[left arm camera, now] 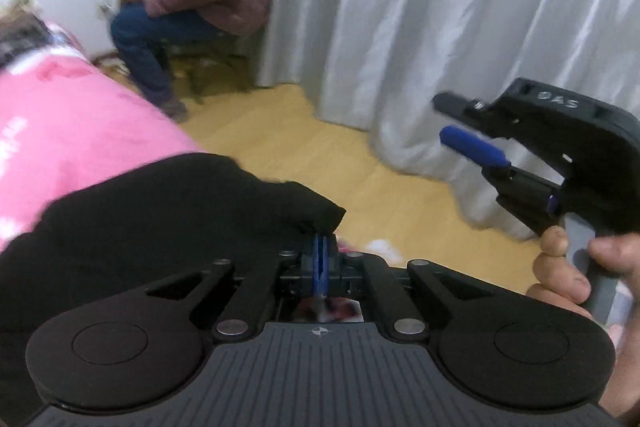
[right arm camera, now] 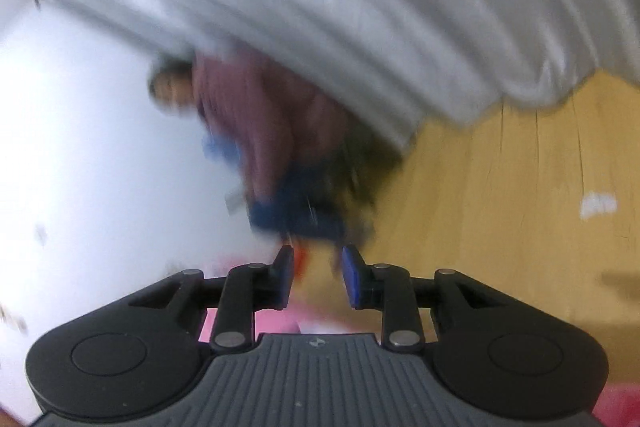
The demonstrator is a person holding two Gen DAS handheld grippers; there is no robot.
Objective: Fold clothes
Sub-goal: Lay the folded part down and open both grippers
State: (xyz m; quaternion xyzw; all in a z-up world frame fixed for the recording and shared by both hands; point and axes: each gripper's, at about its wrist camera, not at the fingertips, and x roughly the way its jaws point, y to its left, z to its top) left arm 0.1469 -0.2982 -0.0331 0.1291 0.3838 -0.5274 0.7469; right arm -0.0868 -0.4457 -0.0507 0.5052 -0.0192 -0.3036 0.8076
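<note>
Now we have the left gripper point(left arm camera: 321, 253) clamped on the black garment's point(left arm camera: 160, 219) corner, cloth trailing left over the pink bed point(left arm camera: 80, 131), while the right gripper point(right arm camera: 318, 277), part-open, empty, hovers well right.

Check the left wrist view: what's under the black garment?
The black garment lies on a pink bed cover, visible to its left. The left gripper is shut on its corner. Anything beneath its middle is covered.

Bright even indoor light, heavy motion blur in right view; fisheye-curved edges
</note>
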